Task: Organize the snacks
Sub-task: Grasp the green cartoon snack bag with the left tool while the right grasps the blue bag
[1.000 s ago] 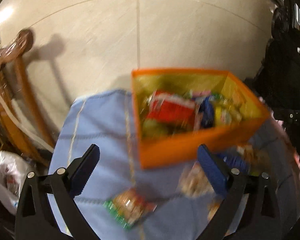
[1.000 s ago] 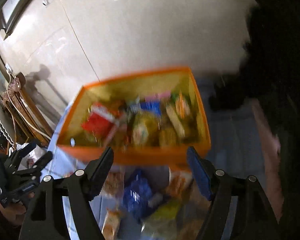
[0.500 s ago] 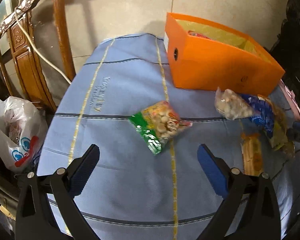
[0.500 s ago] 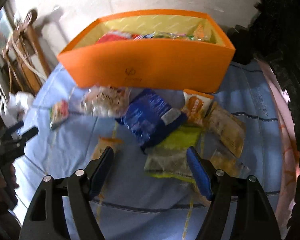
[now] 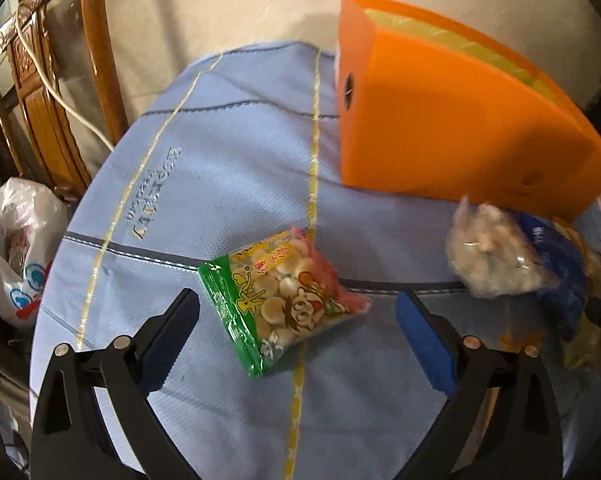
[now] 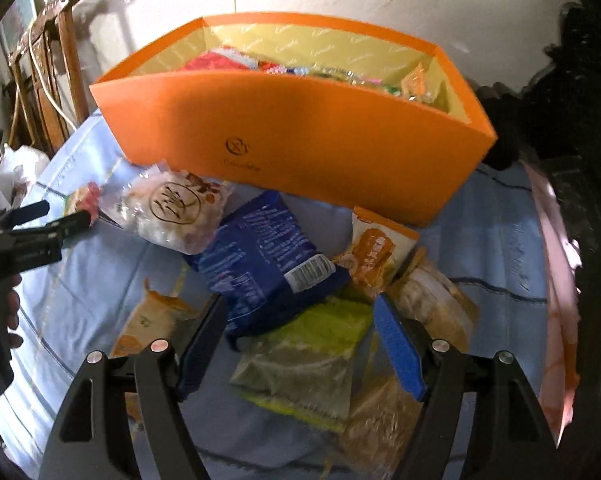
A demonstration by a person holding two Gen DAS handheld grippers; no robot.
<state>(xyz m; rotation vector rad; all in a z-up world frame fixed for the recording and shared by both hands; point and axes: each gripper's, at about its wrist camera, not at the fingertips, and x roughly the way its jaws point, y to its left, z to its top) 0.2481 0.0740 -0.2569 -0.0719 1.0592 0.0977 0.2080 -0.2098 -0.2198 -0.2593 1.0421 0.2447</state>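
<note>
An orange box (image 5: pixel 440 120) (image 6: pixel 300 136) with several snack packets inside stands on a light blue cloth (image 5: pixel 220 160). A green biscuit packet (image 5: pixel 276 296) lies flat on the cloth. My left gripper (image 5: pixel 296 300) hangs open just above it, a finger on each side, not touching. In front of the box lies a pile: a clear bag (image 6: pixel 172 208), a blue bag (image 6: pixel 260 256), an orange packet (image 6: pixel 376 248) and a yellow-green packet (image 6: pixel 308 352). My right gripper (image 6: pixel 300 308) is open above the yellow-green packet and the blue bag's edge.
A carved wooden chair (image 5: pixel 60 92) with a white cable stands left of the table. A white plastic bag (image 5: pixel 16 256) sits below it. A pink sheet (image 6: pixel 556 280) edges the cloth at the right. A hand holds the left gripper (image 6: pixel 60 216) at the left.
Both grippers have sunk toward the table and tilted. The box top has dropped out of the left view. The green packet now lies between the left fingers, the pile under the right.
</note>
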